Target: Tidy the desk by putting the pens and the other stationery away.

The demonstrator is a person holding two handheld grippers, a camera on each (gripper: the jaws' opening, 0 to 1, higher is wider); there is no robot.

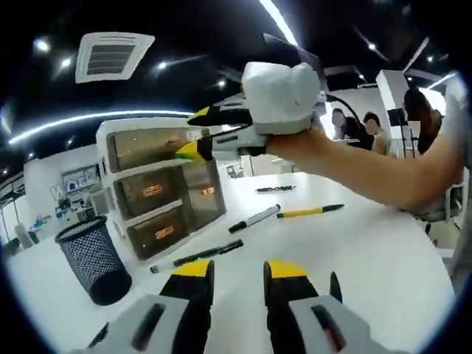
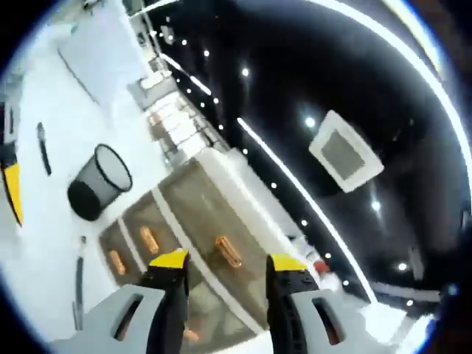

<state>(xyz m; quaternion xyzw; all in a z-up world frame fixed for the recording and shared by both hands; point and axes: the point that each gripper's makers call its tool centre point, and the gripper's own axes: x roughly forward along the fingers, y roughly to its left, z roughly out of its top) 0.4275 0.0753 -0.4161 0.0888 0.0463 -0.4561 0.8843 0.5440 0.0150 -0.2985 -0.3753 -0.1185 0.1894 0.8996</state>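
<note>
The left gripper (image 1: 237,271) hovers with jaws apart and empty above the white desk (image 1: 369,265). Beyond it lie a black pen (image 1: 196,256), a marker (image 1: 254,218) and a yellow pen (image 1: 310,212). Farther back, the right gripper (image 2: 226,262), jaws also parted and empty, reaches toward the drawer unit (image 1: 158,184) beside the mesh pen cup (image 1: 92,258).

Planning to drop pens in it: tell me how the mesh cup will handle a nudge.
The mesh cup looks light, being open wire mesh, so a push would likely slide it on the smooth desk. It stands taller than wide and may tip if hit near the rim.
</note>
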